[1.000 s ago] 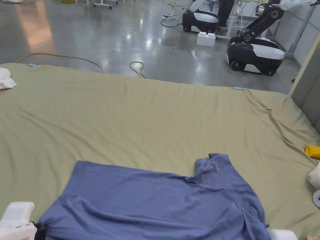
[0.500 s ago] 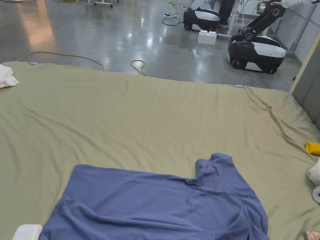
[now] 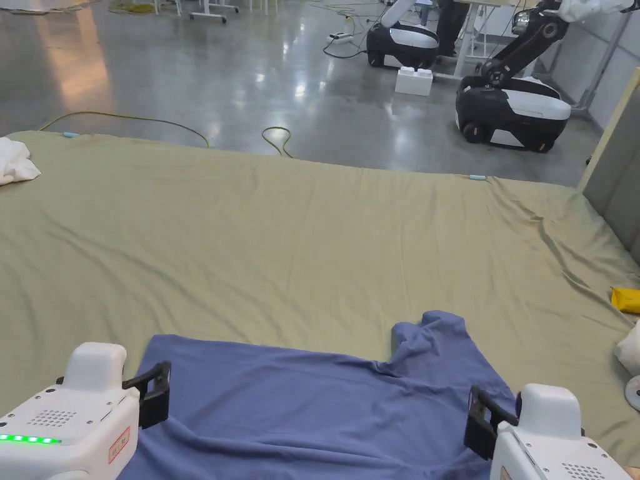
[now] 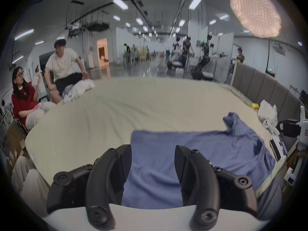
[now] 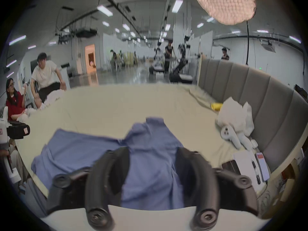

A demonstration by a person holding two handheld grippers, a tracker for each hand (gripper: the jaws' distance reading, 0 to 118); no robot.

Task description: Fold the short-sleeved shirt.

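Note:
A blue short-sleeved shirt (image 3: 325, 406) lies spread on the olive bed sheet (image 3: 300, 237) near the front edge, one sleeve (image 3: 437, 331) sticking up toward the far right. My left gripper (image 3: 150, 390) hovers over the shirt's left side, open and empty. My right gripper (image 3: 484, 419) hovers over the shirt's right side, also open with nothing in it. In the left gripper view the jaws (image 4: 152, 151) stand wide apart above the blue shirt (image 4: 191, 148). In the right gripper view the gripper (image 5: 152, 153) frames the blue shirt (image 5: 150, 171) under the sleeve.
A white cloth (image 3: 15, 159) lies at the far left of the bed. A yellow item (image 3: 625, 301) and white things (image 3: 628, 356) sit by the grey headboard (image 3: 615, 181) on the right. Wheeled robots (image 3: 512, 106) stand on the floor beyond. Two people (image 4: 63, 64) sit at the bed's left.
Both grippers have come up into the head view and now hang open over the shirt's two sides. The shirt lies much as before.

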